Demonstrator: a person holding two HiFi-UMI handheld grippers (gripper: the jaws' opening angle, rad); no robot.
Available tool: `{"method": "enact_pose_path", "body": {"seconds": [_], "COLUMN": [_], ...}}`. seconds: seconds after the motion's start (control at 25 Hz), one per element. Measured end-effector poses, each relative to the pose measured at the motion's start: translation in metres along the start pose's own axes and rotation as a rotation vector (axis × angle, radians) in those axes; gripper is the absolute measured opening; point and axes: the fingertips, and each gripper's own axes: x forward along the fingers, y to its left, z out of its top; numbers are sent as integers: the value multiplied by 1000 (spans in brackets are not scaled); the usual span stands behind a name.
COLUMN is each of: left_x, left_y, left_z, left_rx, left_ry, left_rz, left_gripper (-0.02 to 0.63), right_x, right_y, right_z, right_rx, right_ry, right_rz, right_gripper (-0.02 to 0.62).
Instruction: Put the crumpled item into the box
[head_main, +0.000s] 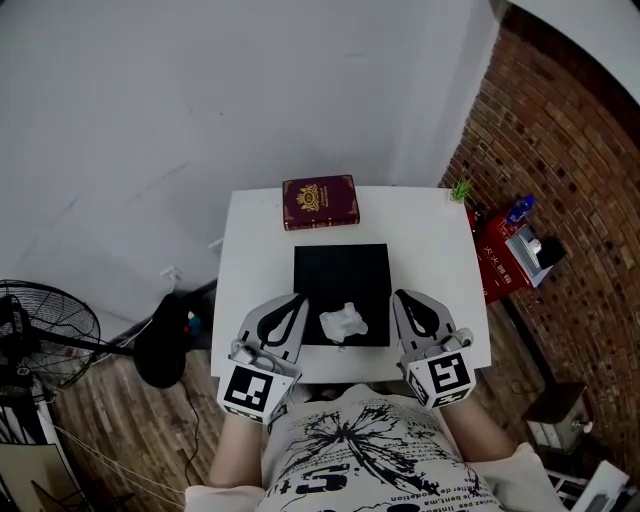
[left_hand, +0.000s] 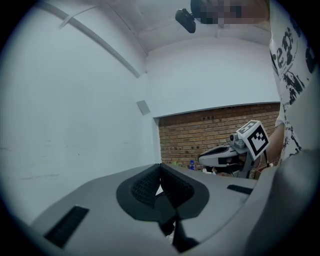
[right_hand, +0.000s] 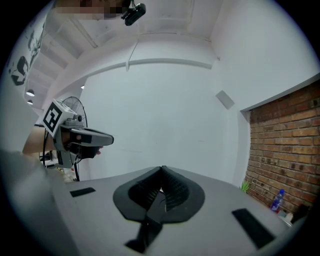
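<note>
Meeting at their tips, the jaws of the left gripper (left_hand: 160, 166) pinch nothing, and the right gripper (right_hand: 162, 169) is likewise closed and empty. Between the two, just inward of both sets of jaws, the crumpled white paper (head_main: 343, 322) lies on a black mat (head_main: 340, 270) on the white surface (head_main: 260, 230). Beyond the jaws, past the mat's far edge, sits the maroon box (head_main: 320, 202), its lid seemingly down, though the head view shows it too small to be sure. With the paper outside the box, grasping looks the step in hand: one pair of jaws must part, straddle the paper, close softly and carry it forward. The other may need to lift the lid.
</note>
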Motion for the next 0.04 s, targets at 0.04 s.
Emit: {"method": "enact_pose_path", "body": {"seconds": [0.04], "left_x": [-1], "left_y": [-1], "left_z": [0], "left_rx": [-1], "left_ry": [-1], "left_rz": [-2], "left_gripper": [14], "right_x": [-2], "right_y": [1], "right_z": [-1], "right_rx": [1], "right_ry": [3], "right_rz": [-2], "right_gripper": [14]}}
